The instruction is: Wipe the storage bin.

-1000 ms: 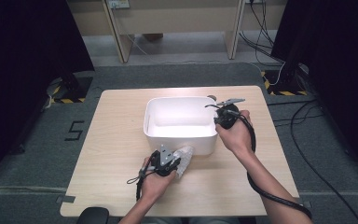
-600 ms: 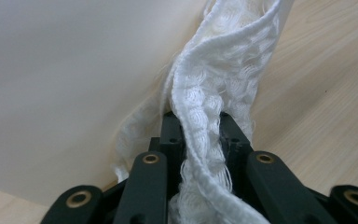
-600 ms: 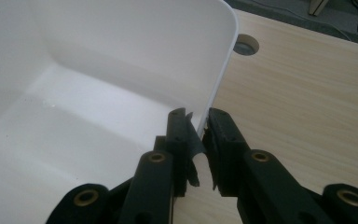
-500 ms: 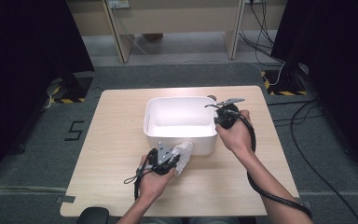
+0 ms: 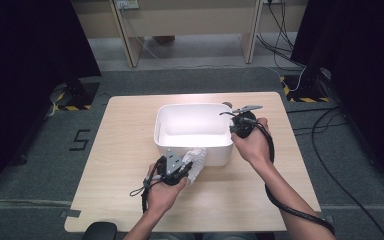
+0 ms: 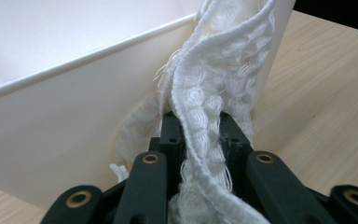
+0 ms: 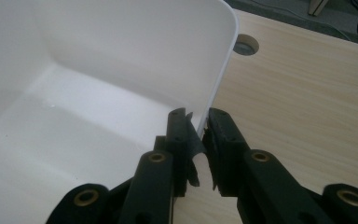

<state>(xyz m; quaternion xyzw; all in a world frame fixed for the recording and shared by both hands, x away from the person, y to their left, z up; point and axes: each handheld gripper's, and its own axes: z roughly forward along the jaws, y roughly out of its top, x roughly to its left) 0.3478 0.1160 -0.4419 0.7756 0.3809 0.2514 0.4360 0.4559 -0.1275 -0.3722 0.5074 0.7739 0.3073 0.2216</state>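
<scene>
A white plastic tub (image 5: 192,142) stands in the middle of the wooden table. My left gripper (image 5: 180,169) is at the tub's near wall, shut on a white knitted cloth (image 5: 195,160) that it holds against the outside of that wall. In the left gripper view the cloth (image 6: 209,98) runs up between the black jaws and over the tub wall (image 6: 65,121). My right gripper (image 5: 236,127) sits at the tub's right side. In the right gripper view its jaws stand one inside and one outside the tub rim (image 7: 221,70), shut on it.
The table top (image 5: 130,150) has bare wood left of the tub and along the near edge. A round hole (image 7: 245,46) in the wood lies just beyond the tub's far right corner. Cables trail on the grey floor (image 5: 330,145) to the right.
My left gripper has risen a little with the cloth, lifting it higher against the tub's near wall. The right gripper has kept still on the rim.
</scene>
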